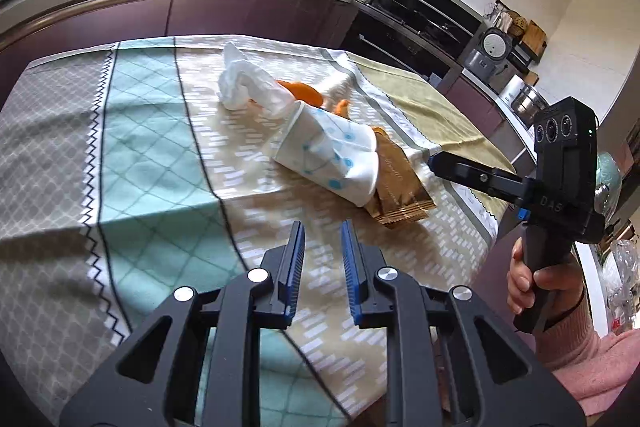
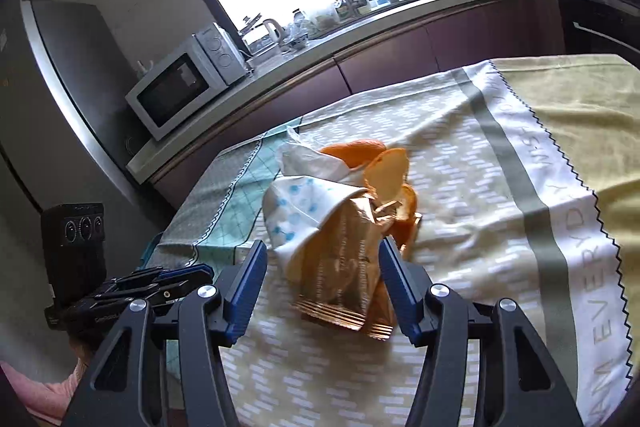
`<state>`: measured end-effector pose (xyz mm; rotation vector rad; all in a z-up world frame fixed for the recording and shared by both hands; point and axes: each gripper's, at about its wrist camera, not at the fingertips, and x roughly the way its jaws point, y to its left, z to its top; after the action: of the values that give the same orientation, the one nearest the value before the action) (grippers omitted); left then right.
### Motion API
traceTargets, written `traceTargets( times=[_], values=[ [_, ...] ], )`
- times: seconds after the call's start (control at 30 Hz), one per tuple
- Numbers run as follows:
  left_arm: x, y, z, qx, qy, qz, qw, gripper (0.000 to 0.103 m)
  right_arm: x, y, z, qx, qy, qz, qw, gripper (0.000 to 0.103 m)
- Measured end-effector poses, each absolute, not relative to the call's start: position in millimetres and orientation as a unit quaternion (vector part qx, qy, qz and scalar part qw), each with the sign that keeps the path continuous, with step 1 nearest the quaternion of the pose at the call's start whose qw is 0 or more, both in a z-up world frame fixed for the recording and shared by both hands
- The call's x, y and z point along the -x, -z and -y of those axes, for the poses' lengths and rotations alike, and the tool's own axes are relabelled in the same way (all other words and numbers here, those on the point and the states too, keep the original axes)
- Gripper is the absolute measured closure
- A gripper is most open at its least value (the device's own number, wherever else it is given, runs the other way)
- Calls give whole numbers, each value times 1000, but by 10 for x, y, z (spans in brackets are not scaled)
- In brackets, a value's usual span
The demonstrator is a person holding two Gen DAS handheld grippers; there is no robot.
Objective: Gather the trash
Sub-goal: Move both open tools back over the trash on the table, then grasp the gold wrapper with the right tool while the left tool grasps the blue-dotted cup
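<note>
Clearly mid-approach — nothing collected yet. Trash heaped mid-table on the tablecloth [image 1: 152,131]: one crushed paper cup [image 1: 328,155], one gold wrapper [image 2: 340,267], one crumpled tissue [image 1: 244,83], several orange peels [image 2: 384,171]. Right gripper [image 2: 322,291] gaping around the wrapper, untouched; left gripper [image 1: 322,267] narrowly apart, empty. Next: closing on the wrapper.

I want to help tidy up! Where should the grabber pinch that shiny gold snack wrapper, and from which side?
Pinch the gold wrapper at its crimped flat end, the end nearest the right gripper, coming from the table's near edge. That end lies bare; the far end is tucked under the paper cup and orange peel.
</note>
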<state>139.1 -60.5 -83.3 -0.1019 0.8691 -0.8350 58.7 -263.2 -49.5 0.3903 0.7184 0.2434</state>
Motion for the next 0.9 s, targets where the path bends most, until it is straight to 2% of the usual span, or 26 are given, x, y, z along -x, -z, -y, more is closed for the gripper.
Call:
traceTargets(
  times=[0.3, 0.4, 0.47, 0.5, 0.77, 0.9],
  values=[
    [-1431, 862, 1154, 7, 388, -416, 822, 75, -656, 798, 2740, -222, -123, -374, 892, 49],
    [-1476, 917, 1294, -6, 372, -424, 826, 75, -672, 850, 2771, -230, -129, -378, 887, 64],
    [-1512, 947, 1360, -14, 358, -428, 830, 75, -657, 869, 2791, -237, -137, -380, 884, 79],
    [-1523, 953, 1384, -18, 352, -428, 832, 75, -640, 871, 2802, -241, -138, -379, 883, 81],
    [-1585, 1004, 1395, -21, 317, -436, 842, 75, -502, 842, 2911, -250, -142, -367, 885, 85],
    [-1626, 996, 1226, -7, 299, -433, 851, 83, -458, 809, 2953, -252, -145, -360, 886, 87]
  ],
)
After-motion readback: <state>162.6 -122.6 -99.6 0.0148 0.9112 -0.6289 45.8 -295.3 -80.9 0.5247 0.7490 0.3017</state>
